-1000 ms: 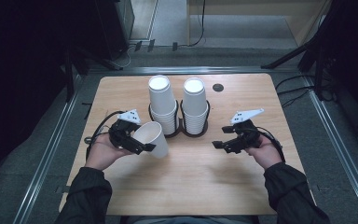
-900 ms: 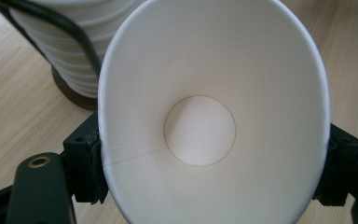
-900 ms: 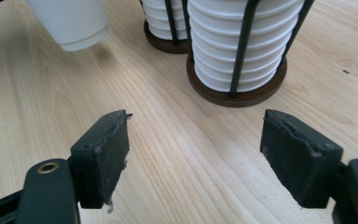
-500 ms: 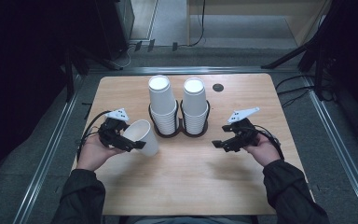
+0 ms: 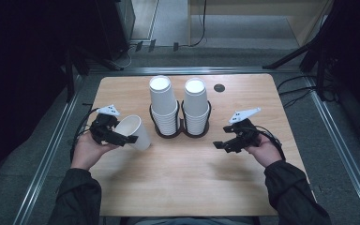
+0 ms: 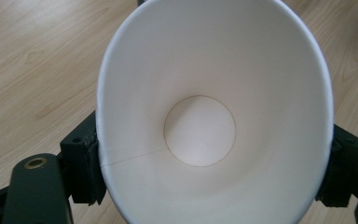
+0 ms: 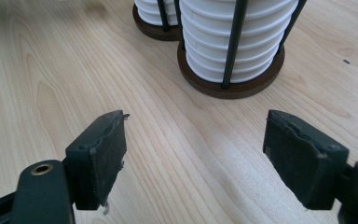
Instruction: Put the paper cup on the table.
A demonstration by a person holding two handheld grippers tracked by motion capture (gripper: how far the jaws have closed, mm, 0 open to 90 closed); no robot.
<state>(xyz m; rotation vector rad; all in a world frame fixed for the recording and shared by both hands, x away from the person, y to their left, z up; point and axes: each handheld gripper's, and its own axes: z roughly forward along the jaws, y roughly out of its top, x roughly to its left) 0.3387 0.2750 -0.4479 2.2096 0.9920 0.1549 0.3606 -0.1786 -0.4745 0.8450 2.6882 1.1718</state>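
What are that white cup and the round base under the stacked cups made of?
The cup looks like matte white paper: a thin side seam and an inset bottom disc show inside. The round base looks like dark brown wood or fibreboard with a dull finish; I cannot tell which.

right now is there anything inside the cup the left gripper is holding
Nothing: the left gripper view looks straight into the paper cup and shows bare white walls and base. The table under the cup is covered by it.

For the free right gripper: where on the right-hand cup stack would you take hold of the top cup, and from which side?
Grip the top cup on its bare wall above the holder, from the right gripper's side. The black wires cage the lower cups, and the closed bottom faces up, leaving no rim to pinch.
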